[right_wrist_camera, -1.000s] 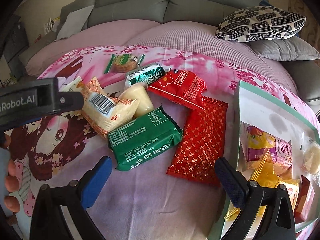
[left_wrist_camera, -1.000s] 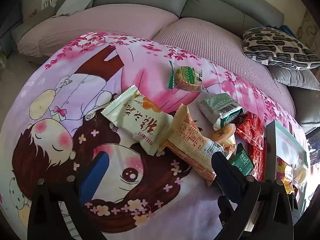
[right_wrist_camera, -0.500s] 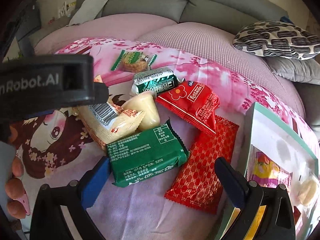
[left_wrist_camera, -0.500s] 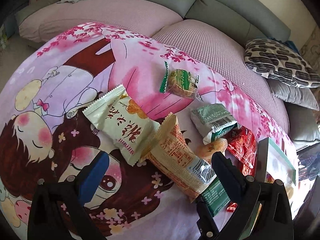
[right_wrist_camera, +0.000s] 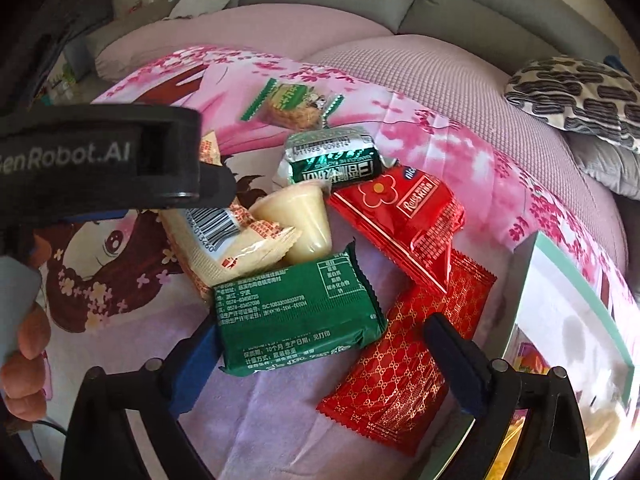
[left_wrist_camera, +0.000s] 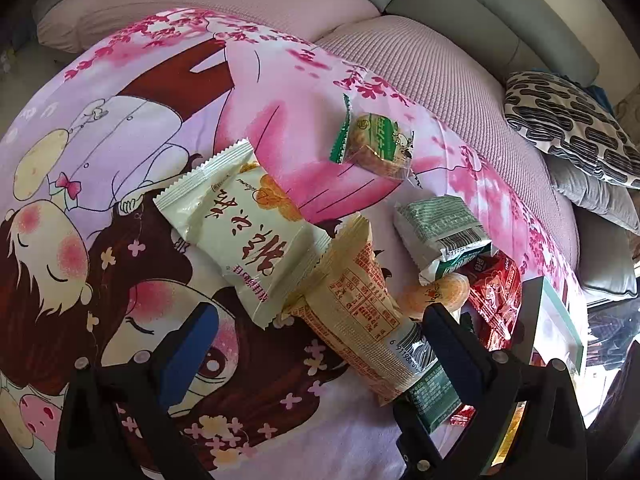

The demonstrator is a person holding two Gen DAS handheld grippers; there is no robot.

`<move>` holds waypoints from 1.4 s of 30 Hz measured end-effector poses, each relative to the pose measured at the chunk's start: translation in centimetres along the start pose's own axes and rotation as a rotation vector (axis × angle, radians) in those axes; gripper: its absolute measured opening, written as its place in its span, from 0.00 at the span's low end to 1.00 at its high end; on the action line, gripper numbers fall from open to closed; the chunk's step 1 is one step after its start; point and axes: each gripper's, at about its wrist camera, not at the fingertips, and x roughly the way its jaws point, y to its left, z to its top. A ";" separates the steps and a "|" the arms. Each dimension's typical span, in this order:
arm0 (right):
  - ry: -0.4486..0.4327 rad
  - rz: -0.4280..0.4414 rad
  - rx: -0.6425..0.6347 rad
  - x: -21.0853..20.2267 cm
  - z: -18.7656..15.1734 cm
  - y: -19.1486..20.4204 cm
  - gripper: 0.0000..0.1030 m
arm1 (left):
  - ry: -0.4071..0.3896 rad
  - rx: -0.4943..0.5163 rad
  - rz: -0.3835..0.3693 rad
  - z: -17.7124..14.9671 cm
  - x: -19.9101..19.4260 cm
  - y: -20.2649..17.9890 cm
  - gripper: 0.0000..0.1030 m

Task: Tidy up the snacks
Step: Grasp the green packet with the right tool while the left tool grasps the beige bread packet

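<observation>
Snack packets lie heaped on a cartoon-print blanket. In the left wrist view my left gripper (left_wrist_camera: 320, 340) is open and empty, its fingers to either side of a cream packet (left_wrist_camera: 244, 232) and an orange-printed packet (left_wrist_camera: 360, 308). A green-ended biscuit pack (left_wrist_camera: 374, 142) lies farther off. In the right wrist view my right gripper (right_wrist_camera: 324, 364) is open and empty, low over a green packet (right_wrist_camera: 296, 308) and a red patterned packet (right_wrist_camera: 404, 360). A red flower packet (right_wrist_camera: 404, 216), a jelly cup (right_wrist_camera: 300, 220) and a dark green pack (right_wrist_camera: 332, 156) lie beyond.
A green-rimmed white tray (right_wrist_camera: 580, 292) holding several snacks stands at the right. The left gripper's body (right_wrist_camera: 100, 156) crosses the left of the right wrist view. A sofa and a patterned cushion (left_wrist_camera: 568, 128) lie behind the blanket.
Both grippers have moved forward and down toward the snack pile. The left one has shifted right over the cream and orange packets. Both stay open.
</observation>
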 end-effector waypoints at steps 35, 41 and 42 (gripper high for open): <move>-0.042 0.137 0.188 -1.9 -2.7 -1.4 0.69 | 0.010 0.088 0.113 -1.1 0.3 -0.7 0.97; -0.021 0.115 0.167 -1.9 -1.8 -1.0 0.69 | 0.035 0.159 0.116 -0.4 0.0 -1.5 0.94; -0.020 0.111 0.164 -1.9 -1.8 -0.9 0.69 | 0.038 0.169 0.120 -0.2 -0.1 -1.5 0.93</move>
